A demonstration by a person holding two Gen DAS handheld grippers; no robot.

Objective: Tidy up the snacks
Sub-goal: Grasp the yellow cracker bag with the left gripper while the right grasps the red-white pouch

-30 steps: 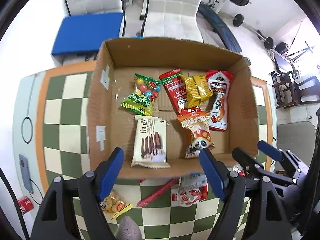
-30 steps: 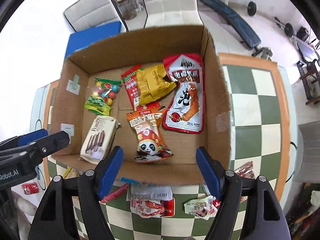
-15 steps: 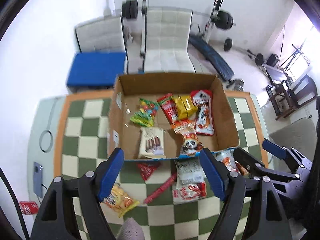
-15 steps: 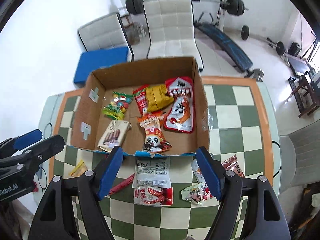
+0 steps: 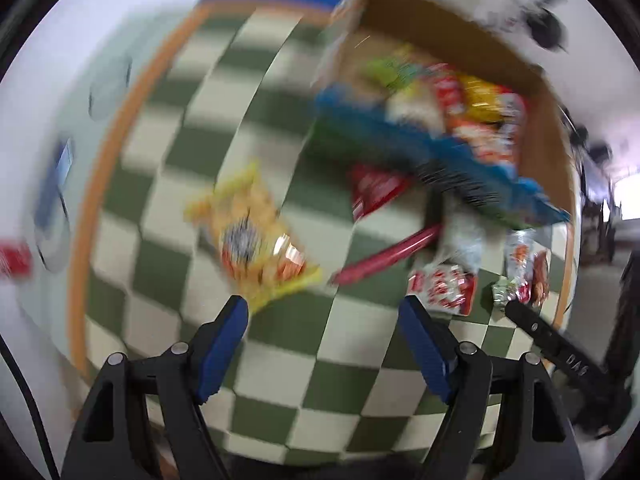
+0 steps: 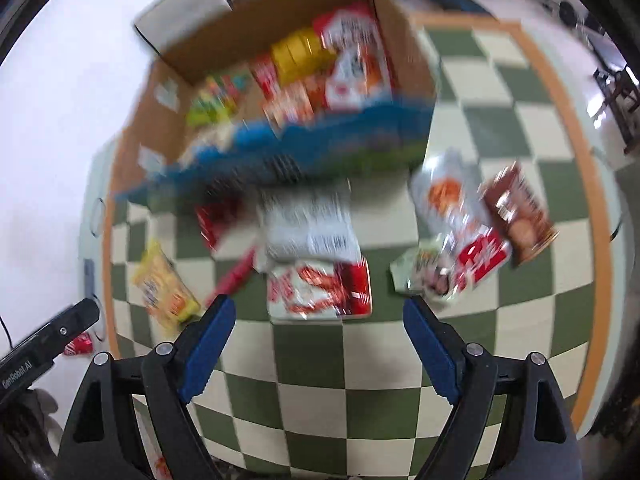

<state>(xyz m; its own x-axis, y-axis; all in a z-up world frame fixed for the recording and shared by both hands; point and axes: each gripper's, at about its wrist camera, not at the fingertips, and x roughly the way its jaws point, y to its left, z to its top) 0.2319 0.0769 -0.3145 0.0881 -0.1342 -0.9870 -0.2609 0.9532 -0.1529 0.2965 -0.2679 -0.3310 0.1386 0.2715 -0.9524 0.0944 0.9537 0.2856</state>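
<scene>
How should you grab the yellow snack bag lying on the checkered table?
The yellow snack bag lies flat and slanted on the checkered table. I'd bring the open left hand-held gripper straight down and pinch across its narrow width, near the closest crimped end, where nothing crowds it.

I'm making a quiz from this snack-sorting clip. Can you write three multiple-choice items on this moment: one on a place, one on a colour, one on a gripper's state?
1. Where does the yellow packet lie?
A. In the box
B. On the checked cloth, outside the box
C. Between the right gripper's pads

2. What colour is the long thin stick snack on the cloth?
A. Red
B. Green
C. White

3. How is the right gripper?
A. Shut on a packet
B. Shut, empty
C. Open, empty

Answers:
1 B: it lies flat on the squares, left of the box.
2 A: it shows red beside the white-and-red packet.
3 C: its pads stand wide apart over bare cloth; its jaws have just been opening.
</scene>
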